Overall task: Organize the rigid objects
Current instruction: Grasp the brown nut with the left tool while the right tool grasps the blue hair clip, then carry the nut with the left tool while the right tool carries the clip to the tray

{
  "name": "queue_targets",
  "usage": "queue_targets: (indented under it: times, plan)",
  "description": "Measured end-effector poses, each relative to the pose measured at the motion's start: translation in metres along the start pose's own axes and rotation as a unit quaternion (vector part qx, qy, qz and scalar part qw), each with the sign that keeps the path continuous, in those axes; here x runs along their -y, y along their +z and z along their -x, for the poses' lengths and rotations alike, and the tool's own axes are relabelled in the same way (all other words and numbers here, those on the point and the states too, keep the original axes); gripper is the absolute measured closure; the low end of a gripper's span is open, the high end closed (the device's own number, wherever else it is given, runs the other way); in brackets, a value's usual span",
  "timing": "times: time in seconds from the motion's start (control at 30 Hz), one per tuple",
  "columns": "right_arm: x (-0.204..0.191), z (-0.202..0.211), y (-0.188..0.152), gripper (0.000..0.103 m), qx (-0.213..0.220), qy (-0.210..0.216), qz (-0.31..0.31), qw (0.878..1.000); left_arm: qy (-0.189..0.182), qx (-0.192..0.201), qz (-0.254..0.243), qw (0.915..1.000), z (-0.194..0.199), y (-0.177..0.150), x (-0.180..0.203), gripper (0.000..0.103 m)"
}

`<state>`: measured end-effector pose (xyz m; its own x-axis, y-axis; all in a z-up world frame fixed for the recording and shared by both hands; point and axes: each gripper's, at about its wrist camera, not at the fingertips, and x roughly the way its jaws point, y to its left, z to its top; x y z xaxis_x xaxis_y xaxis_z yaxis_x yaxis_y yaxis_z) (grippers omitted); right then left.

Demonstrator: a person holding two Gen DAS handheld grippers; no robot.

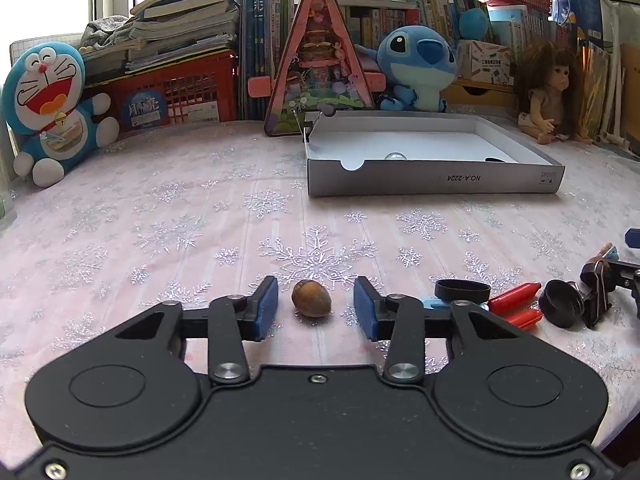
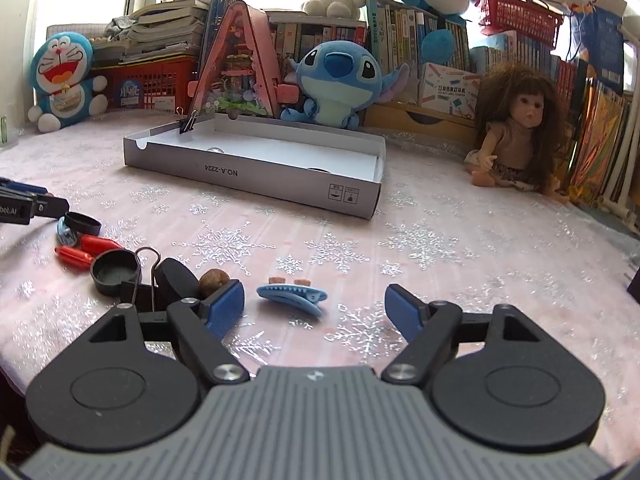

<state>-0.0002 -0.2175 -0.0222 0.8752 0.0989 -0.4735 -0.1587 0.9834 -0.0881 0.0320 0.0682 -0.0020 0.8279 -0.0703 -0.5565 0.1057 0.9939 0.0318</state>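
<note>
A brown acorn [image 1: 311,298] lies on the snowflake cloth between the blue pads of my left gripper [image 1: 315,285], with a gap on each side, so the gripper is open. My right gripper [image 2: 315,289] stands wide open low over the cloth. A blue hair clip [image 2: 290,298] lies between its fingertips, nearer the left one and untouched. A shallow grey box [image 1: 436,178] sits farther back and holds a clear marble [image 1: 395,156]. A binder clip [image 1: 307,126] is clamped on its left corner.
A cluster lies between the grippers: black ring [image 2: 82,223], red pieces [image 2: 100,245], black cap [image 2: 114,272], binder clip [image 2: 146,276], brown nut [image 2: 214,280]. Plush toys, books, a red crate [image 1: 180,96] and a doll [image 2: 516,136] line the back.
</note>
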Motion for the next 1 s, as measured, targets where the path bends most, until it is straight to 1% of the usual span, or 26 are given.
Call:
queue_targets:
  times: [0.03, 0.1, 0.13, 0.17, 0.27, 0.43, 0.6, 0.8, 1.0]
  plan:
    - [0.001, 0.0, 0.0, 0.019, -0.001, 0.002, -0.005, 1.0, -0.002, 0.0, -0.001, 1.0, 0.0, 0.0, 0.001, 0.071]
    - [0.003, 0.0, 0.0, 0.032, -0.004, 0.014, -0.014, 1.0, -0.004, 0.002, -0.003, 1.0, 0.0, 0.0, 0.002, 0.079]
    - [0.003, 0.0, -0.001, 0.051, -0.005, 0.021, -0.017, 1.0, -0.002, 0.002, -0.004, 1.0, 0.001, 0.0, 0.004, 0.084]
    - [0.001, 0.001, -0.001, 0.059, -0.005, 0.022, -0.016, 1.0, 0.001, 0.002, -0.004, 1.0, 0.001, 0.001, 0.005, 0.085]
    - [-0.004, 0.003, 0.0, 0.06, 0.001, 0.023, -0.001, 1.0, 0.002, 0.001, 0.006, 1.0, 0.003, 0.002, 0.006, 0.085]
    - [-0.005, 0.003, 0.002, 0.06, 0.002, 0.021, -0.002, 1.0, -0.001, 0.006, 0.011, 0.9999, 0.006, 0.006, 0.005, 0.085]
    - [-0.002, 0.003, 0.007, 0.059, 0.005, 0.016, -0.004, 1.0, -0.009, 0.002, 0.016, 0.9998, 0.006, 0.013, 0.006, 0.085]
    - [0.01, -0.001, 0.021, 0.059, 0.011, 0.01, -0.021, 1.0, -0.021, 0.009, 0.018, 0.9996, 0.003, 0.033, 0.01, 0.085]
    - [0.025, -0.009, 0.036, 0.059, 0.006, 0.007, -0.057, 0.998, -0.033, 0.017, 0.019, 0.9991, -0.003, 0.056, 0.015, 0.085]
